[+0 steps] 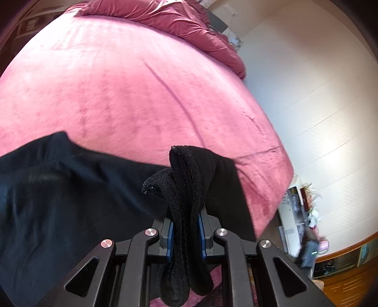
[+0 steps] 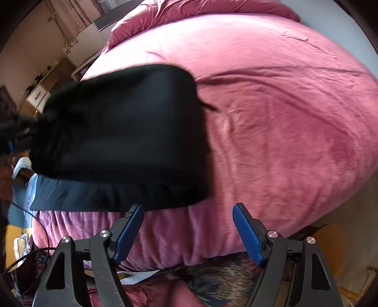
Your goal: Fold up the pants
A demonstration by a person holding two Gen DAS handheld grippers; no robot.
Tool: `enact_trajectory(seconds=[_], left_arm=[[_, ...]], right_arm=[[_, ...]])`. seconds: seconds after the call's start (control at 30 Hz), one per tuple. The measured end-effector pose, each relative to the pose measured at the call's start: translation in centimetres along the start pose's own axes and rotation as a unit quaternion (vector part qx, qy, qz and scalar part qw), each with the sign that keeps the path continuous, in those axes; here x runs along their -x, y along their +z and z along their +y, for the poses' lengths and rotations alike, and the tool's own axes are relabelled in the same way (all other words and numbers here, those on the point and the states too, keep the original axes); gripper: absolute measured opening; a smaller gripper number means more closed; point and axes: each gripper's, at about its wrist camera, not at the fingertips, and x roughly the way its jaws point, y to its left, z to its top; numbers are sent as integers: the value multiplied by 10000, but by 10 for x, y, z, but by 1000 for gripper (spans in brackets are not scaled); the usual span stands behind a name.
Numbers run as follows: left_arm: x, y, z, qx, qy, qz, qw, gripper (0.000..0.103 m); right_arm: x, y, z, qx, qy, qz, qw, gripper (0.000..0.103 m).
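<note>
Black pants (image 1: 59,189) lie on a pink bed (image 1: 130,94), reaching from the left of the left wrist view to the bed's near edge. My left gripper (image 1: 185,226) is shut on a bunched ribbed end of the pants (image 1: 189,170), which sticks up between its blue pads. In the right wrist view the pants (image 2: 122,132) lie folded near the bed's front left edge, with the left gripper (image 2: 10,144) holding their far left end. My right gripper (image 2: 189,226) stands open just in front of the folded edge; its left fingertip (image 2: 135,212) is at that edge and nothing is between the pads.
A rumpled pink duvet (image 1: 184,21) lies at the head of the bed. Pale floor (image 1: 307,94) runs along the bed's side, with a cluttered shelf (image 1: 304,226) near the corner. A cable (image 2: 35,236) and patterned cloth (image 2: 212,278) lie below the bed's front edge.
</note>
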Motion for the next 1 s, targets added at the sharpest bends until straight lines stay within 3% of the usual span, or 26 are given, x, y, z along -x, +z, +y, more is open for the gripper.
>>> enact_trajectory(seconds=[0.13,0.2,0.4,0.5,0.63,0.8,0.9,1.0], left_arm=[[11,2,-10,-97,-91,-117,9998,16],[13,0,-7,-123,-42,-143,9998,16],[-11,-26,35,230,307,178,9991,16],[-42,-50,66,509,639,540,9952,16],[-41,-52,73,679,495,370,9958,16],[-35,-47,49,-77,801,208,9965,16],[-32,-47,38,-333,876,55,9956,16],[-32,-48,31,-625,1057,-34,9924,16]], right_arm=[[-14,12,-2,-245,-216,-173,9993,76],[-19,17,-13,-620,-320,-250,9972,70],[-32,8,-35,-1127,-425,-225,9925,68],[-35,9,-26,-821,-534,-173,9950,71],[-34,11,-11,-501,-553,-23,9972,71],[-7,-1,5,248,-658,272,9972,70],[22,3,14,600,-764,62,9953,70],[45,25,31,732,-481,-418,9953,70]])
